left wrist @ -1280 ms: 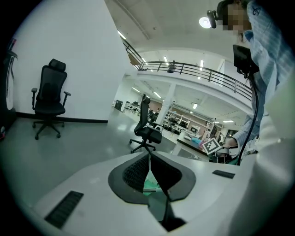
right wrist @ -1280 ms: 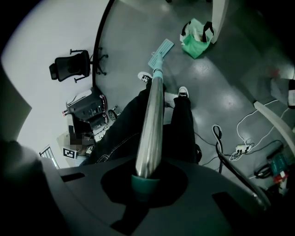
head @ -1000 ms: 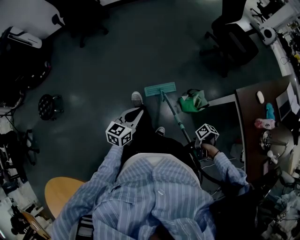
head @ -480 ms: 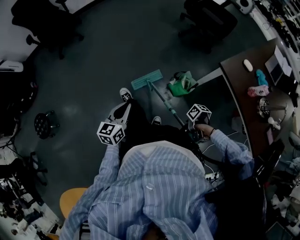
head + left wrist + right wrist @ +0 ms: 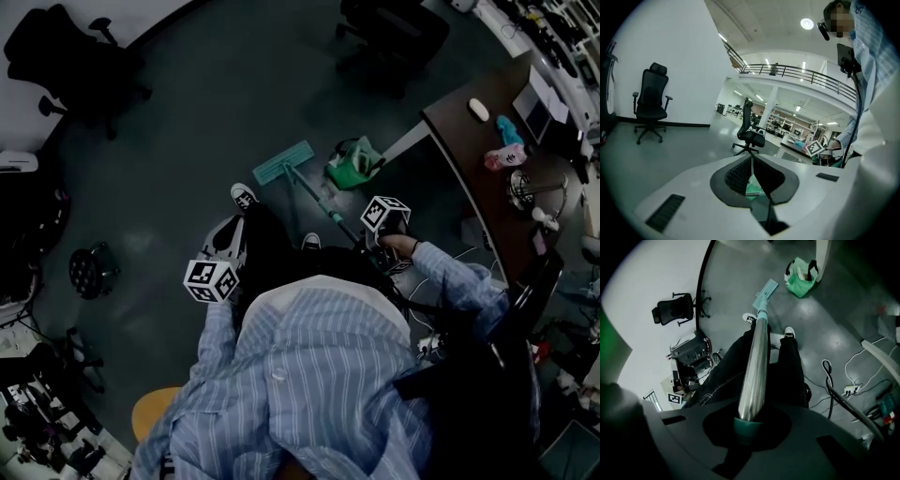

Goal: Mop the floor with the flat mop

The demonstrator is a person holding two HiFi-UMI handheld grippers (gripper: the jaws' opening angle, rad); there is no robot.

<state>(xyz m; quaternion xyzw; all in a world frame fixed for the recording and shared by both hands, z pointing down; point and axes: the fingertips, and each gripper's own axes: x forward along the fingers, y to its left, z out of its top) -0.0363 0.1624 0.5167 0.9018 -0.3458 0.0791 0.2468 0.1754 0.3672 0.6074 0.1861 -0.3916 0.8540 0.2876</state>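
Observation:
The flat mop's teal head [image 5: 283,162] lies on the dark floor just ahead of the person's shoes. Its metal handle [image 5: 323,208] slants back to my right gripper [image 5: 380,236], which is shut on the handle's teal end. In the right gripper view the handle [image 5: 757,357] runs from between the jaws down to the mop head [image 5: 765,290]. My left gripper [image 5: 225,239] hangs over the left leg, away from the mop. In the left gripper view its jaws [image 5: 752,164] are shut with nothing in them.
A green bag [image 5: 352,167] sits on the floor right of the mop head, beside a brown desk [image 5: 469,159] with small items. Office chairs [image 5: 80,56] stand at the far left and far middle [image 5: 389,33]. White cables [image 5: 848,385] lie behind the person's feet.
The head view has swung, so everything has shifted left and up. The mop head stays beside the green bag. The right gripper keeps its hold on the handle; the left stays shut on nothing.

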